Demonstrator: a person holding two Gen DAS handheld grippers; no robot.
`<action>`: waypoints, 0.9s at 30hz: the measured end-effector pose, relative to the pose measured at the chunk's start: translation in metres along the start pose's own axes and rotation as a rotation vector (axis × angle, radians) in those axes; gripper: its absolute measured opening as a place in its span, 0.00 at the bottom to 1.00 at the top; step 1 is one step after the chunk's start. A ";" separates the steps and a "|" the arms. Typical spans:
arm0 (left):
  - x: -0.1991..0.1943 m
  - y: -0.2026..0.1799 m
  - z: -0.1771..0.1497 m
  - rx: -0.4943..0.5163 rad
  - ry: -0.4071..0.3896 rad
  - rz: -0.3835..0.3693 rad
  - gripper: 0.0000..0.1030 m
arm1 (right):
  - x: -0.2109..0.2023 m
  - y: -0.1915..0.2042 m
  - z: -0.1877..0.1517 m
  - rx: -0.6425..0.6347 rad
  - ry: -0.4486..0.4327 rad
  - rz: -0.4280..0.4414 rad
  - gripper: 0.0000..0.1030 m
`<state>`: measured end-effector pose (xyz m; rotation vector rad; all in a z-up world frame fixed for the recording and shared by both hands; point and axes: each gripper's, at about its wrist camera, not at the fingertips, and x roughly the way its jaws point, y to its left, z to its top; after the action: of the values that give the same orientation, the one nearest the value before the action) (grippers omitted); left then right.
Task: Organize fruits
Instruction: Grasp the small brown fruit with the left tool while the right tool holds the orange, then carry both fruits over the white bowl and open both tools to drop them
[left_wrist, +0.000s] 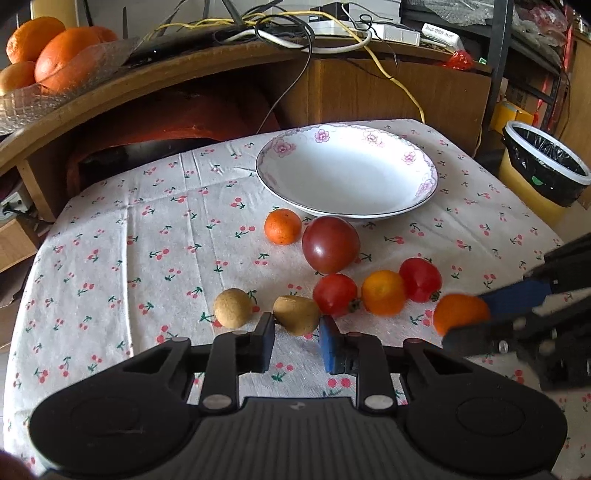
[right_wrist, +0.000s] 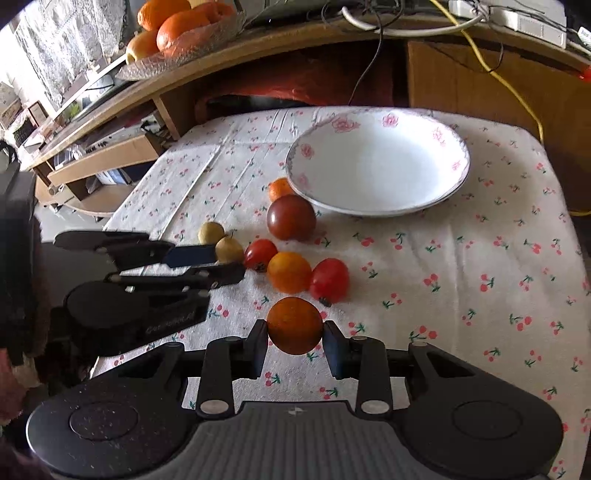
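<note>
Right wrist | right gripper (right_wrist: 294, 341) clamps orange fruit (right_wrist: 294, 325) | left gripper (left_wrist: 297, 341) parted, around nothing

- The plate (left_wrist: 347, 173) sits far on the table (left_wrist: 110, 240).
- Near it lie a mandarin (left_wrist: 282, 226) and, to the right, a big tomato (left_wrist: 330, 243).
- Nearer still, a row of small fruits (left_wrist: 383, 297) runs left to right.

Fruit cluster (right_wrist: 291, 254) btwn grippers & empty plate (right_wrist: 376, 162)
</note>
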<state>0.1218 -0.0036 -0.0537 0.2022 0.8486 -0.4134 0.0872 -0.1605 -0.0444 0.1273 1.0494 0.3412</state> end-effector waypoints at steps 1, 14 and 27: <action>-0.004 -0.001 0.000 -0.008 0.000 -0.003 0.33 | -0.003 -0.001 0.000 0.001 -0.007 0.001 0.27; -0.021 -0.022 0.036 0.002 -0.046 -0.019 0.33 | -0.021 -0.019 0.030 0.045 -0.120 -0.018 0.27; 0.017 -0.017 0.075 -0.033 -0.052 -0.020 0.33 | 0.005 -0.039 0.063 0.056 -0.127 -0.059 0.27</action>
<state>0.1760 -0.0485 -0.0188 0.1523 0.8067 -0.4216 0.1521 -0.1922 -0.0277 0.1661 0.9352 0.2470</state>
